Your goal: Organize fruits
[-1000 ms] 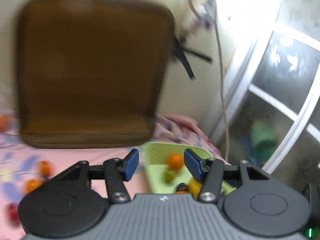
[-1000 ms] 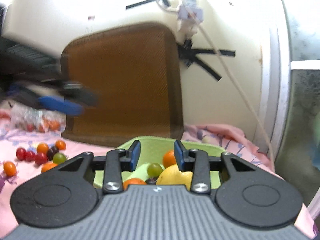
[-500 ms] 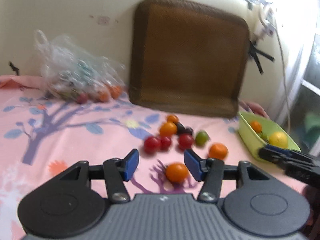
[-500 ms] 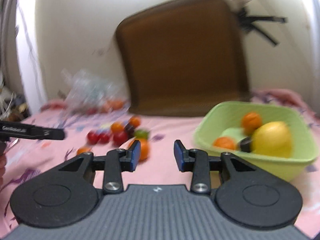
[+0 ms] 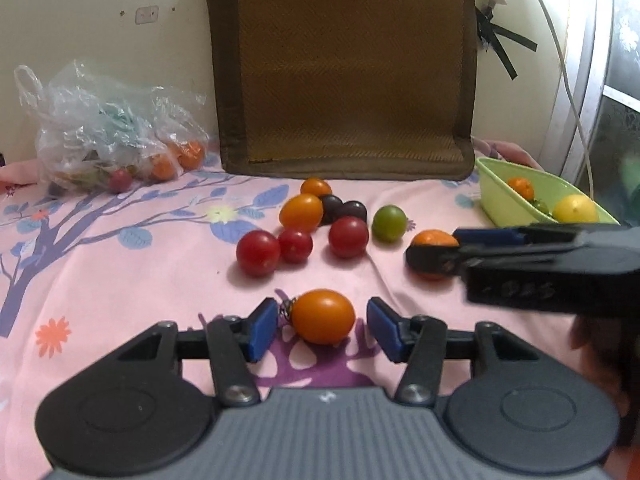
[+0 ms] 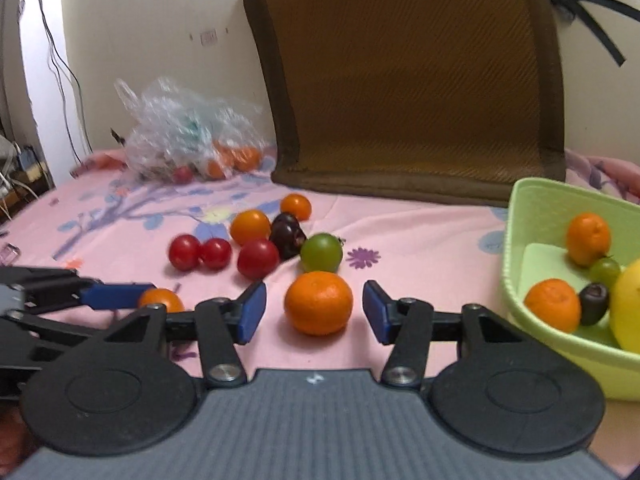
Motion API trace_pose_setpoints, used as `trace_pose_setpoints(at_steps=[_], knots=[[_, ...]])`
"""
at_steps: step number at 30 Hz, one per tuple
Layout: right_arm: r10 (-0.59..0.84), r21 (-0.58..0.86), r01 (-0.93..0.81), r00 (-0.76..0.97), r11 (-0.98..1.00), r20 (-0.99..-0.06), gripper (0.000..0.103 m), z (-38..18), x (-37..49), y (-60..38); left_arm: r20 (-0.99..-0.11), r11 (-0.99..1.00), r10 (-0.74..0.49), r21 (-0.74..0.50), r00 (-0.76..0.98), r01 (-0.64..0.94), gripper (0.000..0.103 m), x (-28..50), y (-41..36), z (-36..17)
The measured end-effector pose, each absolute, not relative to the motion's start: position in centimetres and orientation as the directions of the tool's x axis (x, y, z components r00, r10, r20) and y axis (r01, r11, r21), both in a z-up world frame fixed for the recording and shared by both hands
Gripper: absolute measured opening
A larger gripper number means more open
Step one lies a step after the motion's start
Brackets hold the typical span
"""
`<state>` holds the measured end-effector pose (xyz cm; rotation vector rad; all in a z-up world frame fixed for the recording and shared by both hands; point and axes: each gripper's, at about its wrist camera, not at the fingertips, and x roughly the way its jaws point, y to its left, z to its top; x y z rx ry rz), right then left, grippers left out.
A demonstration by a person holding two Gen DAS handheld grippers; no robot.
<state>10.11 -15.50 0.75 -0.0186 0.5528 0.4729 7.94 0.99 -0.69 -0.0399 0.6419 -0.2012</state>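
Straddling an orange tomato (image 5: 323, 316), left hand-held gripper (image 5: 322, 329) wide, right hand-held gripper (image 6: 314, 311) wide around a mandarin (image 6: 319, 302)

glossy smooth tomatoes (image 5: 258, 253) lie on matt printed cloth (image 5: 120, 280) beside a crinkly clear plastic bag (image 5: 100, 120).

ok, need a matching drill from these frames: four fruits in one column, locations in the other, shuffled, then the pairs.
Things:
1. orange tomato
2. mandarin
3. lemon
4. green tomato

Places:
A. in the green basket
B. between the open fingers of the right gripper
C. on the pink sheet, just right of the dark fruits
D. between the open fingers of the left gripper

Pairs: 1-D, 2-B, 3-A, 4-C
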Motion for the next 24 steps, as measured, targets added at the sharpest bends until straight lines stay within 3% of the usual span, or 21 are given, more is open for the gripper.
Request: trace_pose_setpoints(at_steps=[1,4,8,14,17,24], knots=[[0.426,0.113,-0.437,0.731,0.892,-0.533,0.040,0.6,10.5,-15.3,-0.588,0.982,-0.187,-0.089,0.787,0.167,0.037,8.0,1.0,-0.7],[0.417,0.114,-0.424,0.742,0.898,-0.524,0.040,0.7,9.9,-15.9,-0.587,0.984,-0.174,-0.071,0.790,0.164,0.036,7.9,0.6,-0.6],[0.423,0.124,-0.421,0.757,0.898,-0.498,0.040,0.9,7.0,-17.7,-0.567,0.963,-0.268,-0.141,0.779,0.229,0.036,6.2,-0.1,0.0],[0.412,0.084,-0.427,0.777,0.901,-0.476,0.040,0.6,1.8,-20.0,-0.531,0.928,-0.363,-0.136,0.766,0.346,0.036,3.1,-2.7,0.6],[0.372,0.026,-0.411,0.793,0.911,-0.483,0.040,0.1,0.4,-20.4,-0.551,0.925,-0.364,-0.121,0.751,0.360,0.036,2.9,-3.6,-0.3],[0.384,0.063,-0.410,0.775,0.910,-0.501,0.042,-0.1,0.8,-20.7,-0.566,0.932,-0.345,-0.111,0.749,0.345,0.037,3.0,-3.8,-0.6]])
